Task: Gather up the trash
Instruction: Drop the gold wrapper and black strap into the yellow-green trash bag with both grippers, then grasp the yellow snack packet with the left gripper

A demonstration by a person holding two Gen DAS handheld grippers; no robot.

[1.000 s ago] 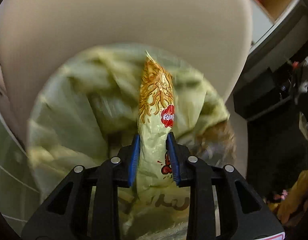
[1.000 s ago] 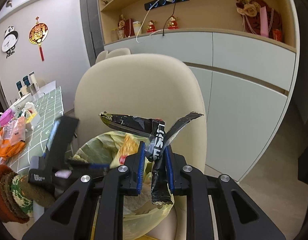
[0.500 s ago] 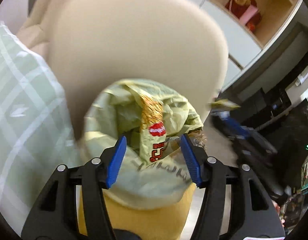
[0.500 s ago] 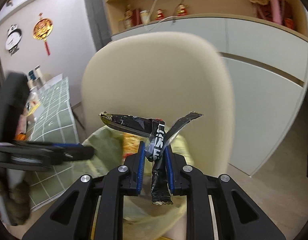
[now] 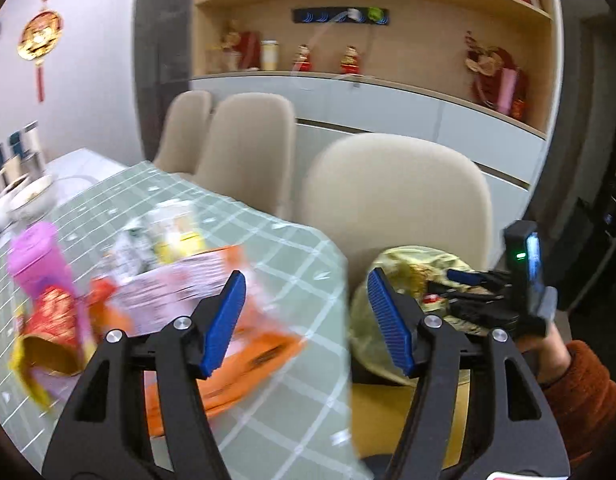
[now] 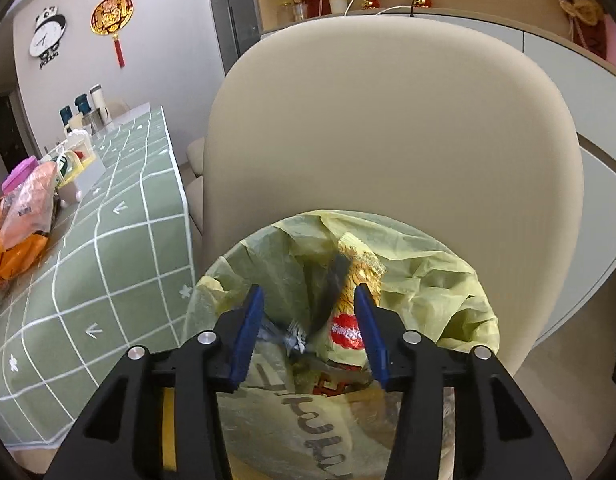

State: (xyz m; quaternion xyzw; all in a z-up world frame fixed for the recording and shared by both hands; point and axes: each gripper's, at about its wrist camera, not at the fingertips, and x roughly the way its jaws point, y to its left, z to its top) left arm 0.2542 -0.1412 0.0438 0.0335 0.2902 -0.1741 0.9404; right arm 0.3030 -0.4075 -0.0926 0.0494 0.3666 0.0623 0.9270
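Observation:
The yellow-green trash bag [image 6: 431,276] stands open on a beige chair [image 6: 387,120]. My right gripper [image 6: 308,328] hangs over its mouth with the jaws opening. A black wrapper [image 6: 329,292], blurred, drops between them into the bag, free of the pads. A yellow snack wrapper [image 6: 353,308] with a red logo lies inside. My left gripper [image 5: 306,320] is raised over the table corner, jaws opening, nothing between them. Below it on the green checked cloth [image 5: 292,380] lies an orange and pink packet [image 5: 212,320]. The left wrist view shows the bag [image 5: 403,268] with the right gripper [image 5: 463,292] above it.
A pink cup [image 5: 36,256] and a red and gold wrapper [image 5: 48,328] sit at the table's left. A yellow and white item [image 5: 176,232] lies farther back. Two more beige chairs [image 5: 244,152] stand behind. A hand in a rust sleeve [image 5: 579,392] holds the right gripper.
My left gripper let go of the yellow wrapper into the bag, rose and swung left over the table. My right gripper moved over the bag, opened and released the black wrapper.

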